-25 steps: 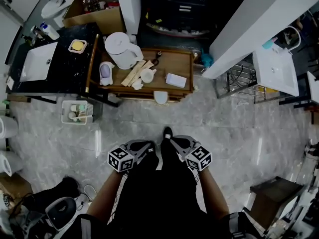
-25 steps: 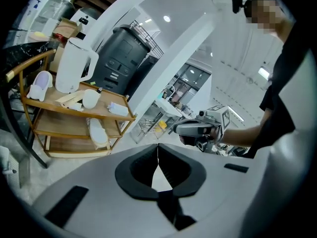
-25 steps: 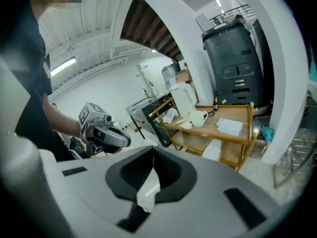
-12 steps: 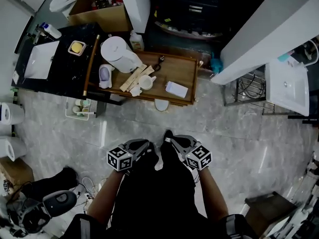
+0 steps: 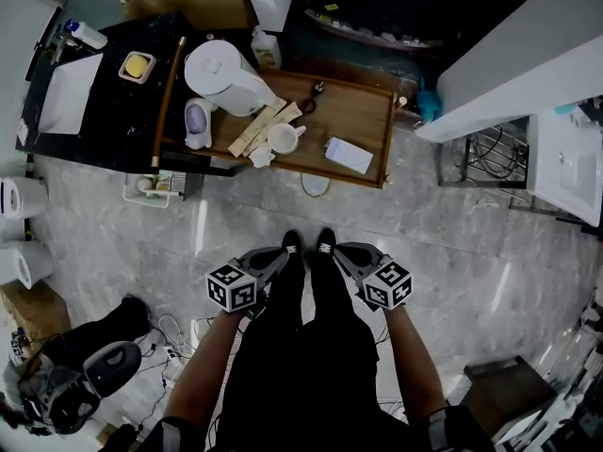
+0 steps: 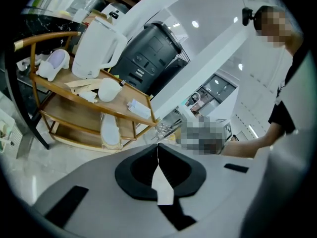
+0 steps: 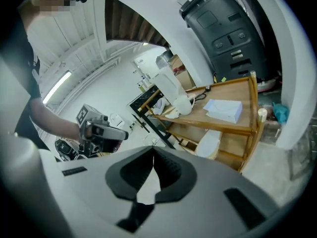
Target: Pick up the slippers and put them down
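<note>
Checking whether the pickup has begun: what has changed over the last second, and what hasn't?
The person's left shoe has stepped up beside the right shoe, facing the wooden shelf. Nothing was grasped or released. Both the left gripper and right gripper stay shut and empty, and the slipper lies untouched on its lower level.

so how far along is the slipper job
Nothing looks done yet: the white slipper sits on the lower shelf of the brown wooden rack, untouched. Nothing is in hand: the left gripper and the right gripper are both shut and empty, short of the rack. Left to do: reach in, grip the slipper, lift it out and set it down.
</note>
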`<control>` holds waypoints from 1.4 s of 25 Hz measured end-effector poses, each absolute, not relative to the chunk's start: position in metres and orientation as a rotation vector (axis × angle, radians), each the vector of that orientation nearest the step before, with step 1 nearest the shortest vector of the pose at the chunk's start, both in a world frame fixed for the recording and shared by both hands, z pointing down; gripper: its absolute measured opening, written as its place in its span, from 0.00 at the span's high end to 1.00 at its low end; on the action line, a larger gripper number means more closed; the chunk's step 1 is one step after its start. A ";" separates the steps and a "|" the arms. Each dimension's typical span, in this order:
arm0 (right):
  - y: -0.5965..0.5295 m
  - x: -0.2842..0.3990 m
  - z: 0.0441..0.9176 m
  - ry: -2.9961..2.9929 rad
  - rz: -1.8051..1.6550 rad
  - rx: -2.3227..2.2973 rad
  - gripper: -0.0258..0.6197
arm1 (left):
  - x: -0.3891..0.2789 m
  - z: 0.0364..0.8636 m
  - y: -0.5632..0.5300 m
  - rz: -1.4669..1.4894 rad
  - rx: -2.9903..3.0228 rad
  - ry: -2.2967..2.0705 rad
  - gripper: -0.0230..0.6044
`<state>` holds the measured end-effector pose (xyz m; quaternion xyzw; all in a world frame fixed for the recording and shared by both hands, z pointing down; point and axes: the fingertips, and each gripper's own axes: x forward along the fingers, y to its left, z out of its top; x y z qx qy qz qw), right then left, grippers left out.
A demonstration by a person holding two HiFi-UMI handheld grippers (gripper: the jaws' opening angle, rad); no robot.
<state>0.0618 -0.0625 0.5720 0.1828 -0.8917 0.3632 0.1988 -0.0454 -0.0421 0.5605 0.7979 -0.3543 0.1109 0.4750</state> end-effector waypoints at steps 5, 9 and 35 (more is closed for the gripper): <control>-0.073 0.055 0.627 -2.452 1.087 0.555 0.95 | -0.054 0.612 -0.049 0.227 1.890 -0.830 0.94; -0.088 0.050 0.676 -2.406 1.159 0.629 0.95 | -0.067 0.669 -0.060 0.253 1.860 -0.806 0.94; -0.192 0.033 0.868 -2.374 2.108 0.822 0.46 | -0.054 0.876 -0.171 -0.231 1.598 -0.675 0.56</control>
